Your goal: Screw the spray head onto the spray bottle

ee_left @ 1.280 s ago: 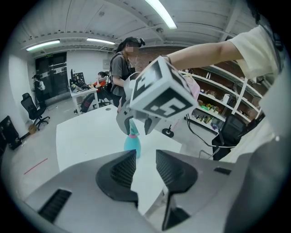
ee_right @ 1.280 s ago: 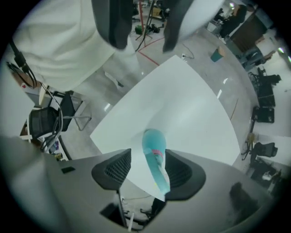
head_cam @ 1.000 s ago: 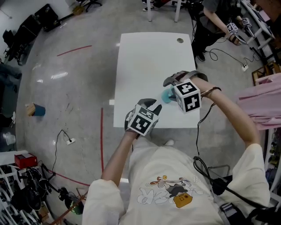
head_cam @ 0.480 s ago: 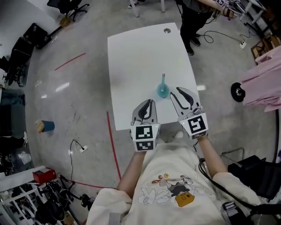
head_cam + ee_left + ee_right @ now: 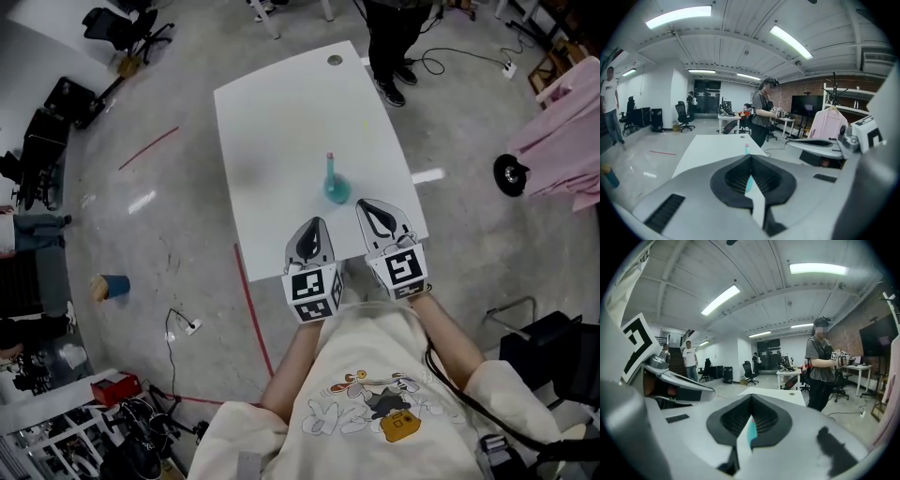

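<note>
A teal spray bottle [image 5: 335, 187] with a thin pink top stands upright near the table's near right part. Both grippers hover side by side at the near edge, short of the bottle and apart from it. My left gripper [image 5: 314, 224] is shut with nothing in it. My right gripper [image 5: 365, 204] is also shut and empty, its tip closest to the bottle. In the left gripper view the pink top [image 5: 746, 148] pokes above the closed left gripper [image 5: 751, 157]. In the right gripper view a teal sliver of the bottle [image 5: 751, 430] shows through the closed right gripper [image 5: 751, 397].
The white table [image 5: 281, 122] has a round cable hole [image 5: 335, 60] at its far end. A person [image 5: 389, 37] stands just beyond that end. A pink garment [image 5: 562, 122] hangs at the right. Red tape lines and a cup [image 5: 112, 286] lie on the floor to the left.
The right gripper has come off the bottle and shut. Both grippers have drawn back to the table's near edge, and the bottle stands alone.
</note>
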`<action>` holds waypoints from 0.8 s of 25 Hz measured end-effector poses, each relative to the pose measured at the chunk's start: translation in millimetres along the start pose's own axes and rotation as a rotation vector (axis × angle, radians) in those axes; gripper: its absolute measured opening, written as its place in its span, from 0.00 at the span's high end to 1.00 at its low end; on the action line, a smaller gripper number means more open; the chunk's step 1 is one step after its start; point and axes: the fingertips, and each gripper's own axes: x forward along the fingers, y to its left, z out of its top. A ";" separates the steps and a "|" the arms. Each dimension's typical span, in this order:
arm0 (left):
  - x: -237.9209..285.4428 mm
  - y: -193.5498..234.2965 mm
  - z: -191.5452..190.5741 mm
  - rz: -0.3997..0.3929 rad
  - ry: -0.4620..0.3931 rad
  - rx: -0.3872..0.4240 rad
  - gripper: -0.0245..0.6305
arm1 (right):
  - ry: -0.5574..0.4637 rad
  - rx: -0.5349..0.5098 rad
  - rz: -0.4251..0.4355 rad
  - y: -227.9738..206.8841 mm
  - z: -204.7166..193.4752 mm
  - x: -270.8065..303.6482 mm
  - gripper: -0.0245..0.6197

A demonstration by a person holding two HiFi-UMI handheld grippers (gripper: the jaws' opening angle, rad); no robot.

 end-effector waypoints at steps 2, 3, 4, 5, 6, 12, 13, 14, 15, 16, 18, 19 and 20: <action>-1.6 -9.8 0.5 -0.007 -0.010 0.001 0.95 | 0.008 -0.002 0.024 3.5 -4.6 -5.5 0.95; -2.8 -13.4 1.1 -0.008 -0.014 0.002 0.95 | 0.010 -0.004 0.036 6.6 -5.4 -7.4 0.95; -3.8 -16.3 1.8 -0.008 -0.018 0.002 0.95 | 0.012 -0.006 0.047 9.5 -5.4 -8.7 0.95; -4.3 -18.7 2.4 -0.006 -0.022 0.001 0.95 | 0.012 -0.006 0.056 11.6 -5.2 -9.3 0.95; -4.3 -20.9 2.7 -0.003 -0.026 -0.002 0.95 | 0.013 -0.004 0.065 12.9 -5.1 -9.4 0.95; -7.8 -32.3 -1.0 0.001 -0.034 -0.017 0.95 | 0.019 0.017 0.089 14.6 -7.8 -12.8 0.95; -8.3 -33.6 -1.8 -0.002 -0.034 -0.014 0.95 | 0.020 0.019 0.088 13.7 -8.7 -14.1 0.95; -8.8 -34.6 -2.7 -0.005 -0.034 -0.011 0.95 | 0.021 0.017 0.085 12.4 -9.5 -15.5 0.95; -9.3 -35.5 -3.7 -0.007 -0.034 -0.010 0.95 | 0.022 0.013 0.080 10.5 -10.2 -17.1 0.95; -9.6 -36.7 -4.9 -0.008 -0.033 -0.009 0.95 | 0.022 0.011 0.076 8.1 -11.0 -18.7 0.95; -9.4 -40.6 -5.4 -0.011 -0.031 -0.008 0.95 | 0.020 0.015 0.071 3.0 -13.0 -22.0 0.95; -9.4 -43.3 -4.1 -0.014 -0.030 -0.004 0.95 | 0.018 0.020 0.071 0.8 -12.9 -23.7 0.95; -9.5 -46.2 -2.0 -0.017 -0.031 0.001 0.95 | 0.016 0.022 0.070 -0.6 -12.1 -25.4 0.95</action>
